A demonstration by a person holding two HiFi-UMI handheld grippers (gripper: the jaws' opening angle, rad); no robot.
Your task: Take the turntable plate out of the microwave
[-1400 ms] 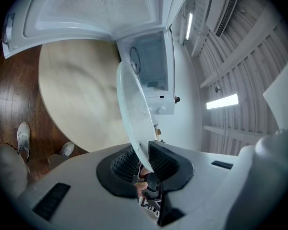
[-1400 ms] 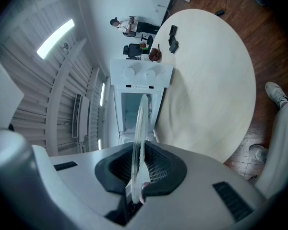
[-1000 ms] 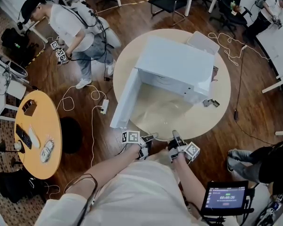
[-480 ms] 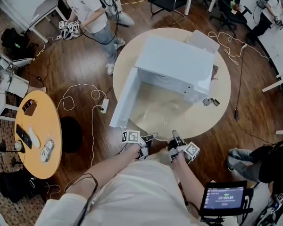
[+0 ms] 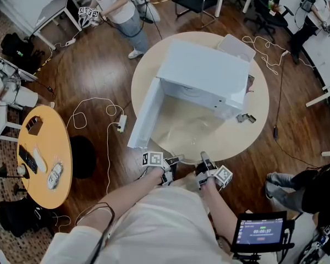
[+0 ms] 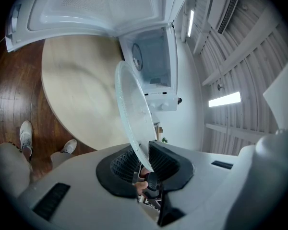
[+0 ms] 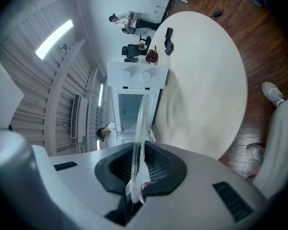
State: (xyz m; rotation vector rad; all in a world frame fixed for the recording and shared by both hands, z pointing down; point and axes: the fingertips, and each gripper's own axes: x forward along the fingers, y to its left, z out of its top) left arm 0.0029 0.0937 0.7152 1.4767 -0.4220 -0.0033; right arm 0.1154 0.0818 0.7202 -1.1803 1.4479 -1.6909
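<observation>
Left side: the microwave door [image 5: 146,114] stands swung open towards the left edge of the round table [image 5: 247,131].

Left gripper [image 6: 143,157]: the jaws are nearly closed and clamped on the near rim of the glass plate [image 6: 132,104]. The plate's edge runs down between the two ribbed black pads [image 6: 121,164], and both of them press on it. Only a narrow strip of the rim sits inside the grip. The rest of the disc extends forward from the fingers towards the microwave [image 5: 206,76].

Plate position: it is outside the microwave, in front of the open cavity and over the near part of the table. It spans the gap between the two grippers, and each one holds a separate point on the rim nearest the person.

Right gripper [image 7: 140,166]: the jaws are drawn almost fully together on the same rim. The thin glass edge stands between the pads, seen edge-on, with the pads tight against both faces. The disc extends forward from here as well, in line with the open cavity.

Both grippers sit side by side at the near table edge.
</observation>
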